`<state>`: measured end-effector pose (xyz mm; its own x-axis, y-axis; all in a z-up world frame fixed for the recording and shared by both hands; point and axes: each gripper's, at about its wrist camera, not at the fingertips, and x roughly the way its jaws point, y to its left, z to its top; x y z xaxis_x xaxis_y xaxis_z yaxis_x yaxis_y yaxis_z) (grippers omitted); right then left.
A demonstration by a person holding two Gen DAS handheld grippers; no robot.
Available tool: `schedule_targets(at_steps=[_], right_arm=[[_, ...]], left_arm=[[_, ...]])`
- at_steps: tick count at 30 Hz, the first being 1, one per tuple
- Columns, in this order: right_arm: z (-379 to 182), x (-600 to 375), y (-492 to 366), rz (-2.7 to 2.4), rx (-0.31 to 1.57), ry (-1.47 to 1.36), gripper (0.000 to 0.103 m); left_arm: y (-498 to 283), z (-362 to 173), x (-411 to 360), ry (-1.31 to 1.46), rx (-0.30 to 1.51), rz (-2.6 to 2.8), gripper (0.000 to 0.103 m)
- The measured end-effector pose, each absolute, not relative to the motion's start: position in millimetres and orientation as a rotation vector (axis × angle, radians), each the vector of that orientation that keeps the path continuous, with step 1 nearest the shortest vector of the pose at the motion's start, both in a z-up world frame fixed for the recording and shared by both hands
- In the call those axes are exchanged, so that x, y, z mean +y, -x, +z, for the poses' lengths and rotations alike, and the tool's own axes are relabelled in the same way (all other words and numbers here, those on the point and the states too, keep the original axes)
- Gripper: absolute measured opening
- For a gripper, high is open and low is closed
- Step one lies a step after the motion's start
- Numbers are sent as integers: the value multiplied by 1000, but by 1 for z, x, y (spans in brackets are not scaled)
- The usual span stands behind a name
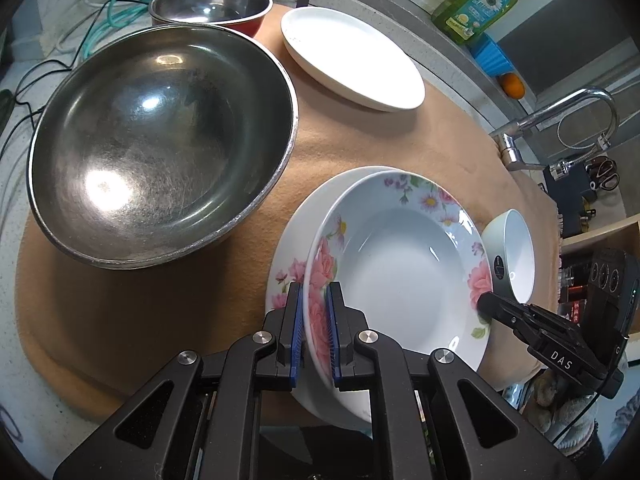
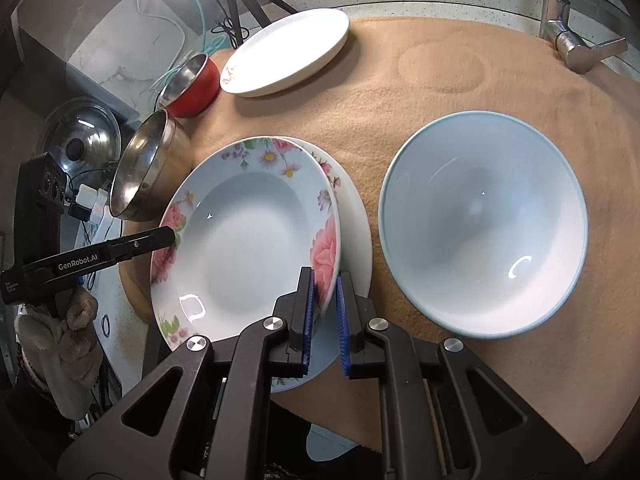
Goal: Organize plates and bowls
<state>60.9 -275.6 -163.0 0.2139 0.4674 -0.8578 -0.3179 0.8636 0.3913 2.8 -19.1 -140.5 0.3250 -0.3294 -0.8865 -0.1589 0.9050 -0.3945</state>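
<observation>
My left gripper point(image 1: 314, 320) has its blue-padded fingers point(image 1: 297, 320) closed on the near-left rim of the floral deep plate point(image 1: 396, 272) — one finger outside the rim, one inside. To the left of those fingers sits the large steel bowl point(image 1: 160, 144) on the tan mat point(image 1: 360, 136); beyond it the small steel bowl with red outside point(image 1: 210, 4), and ahead the plain white plate point(image 1: 348, 56). The floral deep plate lies on a second floral plate point(image 1: 286, 272), shifted off its centre. My right gripper point(image 2: 325, 312) straddles the opposite rim, its fingers point(image 2: 308, 312) narrowly parted; I cannot tell whether both pads touch. Right of those fingers stands the pale blue-rimmed white bowl point(image 2: 484, 224), close beside the plates on the bench.
</observation>
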Motion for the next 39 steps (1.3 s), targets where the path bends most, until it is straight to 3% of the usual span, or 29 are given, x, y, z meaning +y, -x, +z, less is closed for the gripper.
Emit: schedule_targets(at_steps=[39], right_arm=[[-168,-271,-59,538,1258,-86,14]], left_arm=[[-3,-145,-19,423,1253,-118,9]])
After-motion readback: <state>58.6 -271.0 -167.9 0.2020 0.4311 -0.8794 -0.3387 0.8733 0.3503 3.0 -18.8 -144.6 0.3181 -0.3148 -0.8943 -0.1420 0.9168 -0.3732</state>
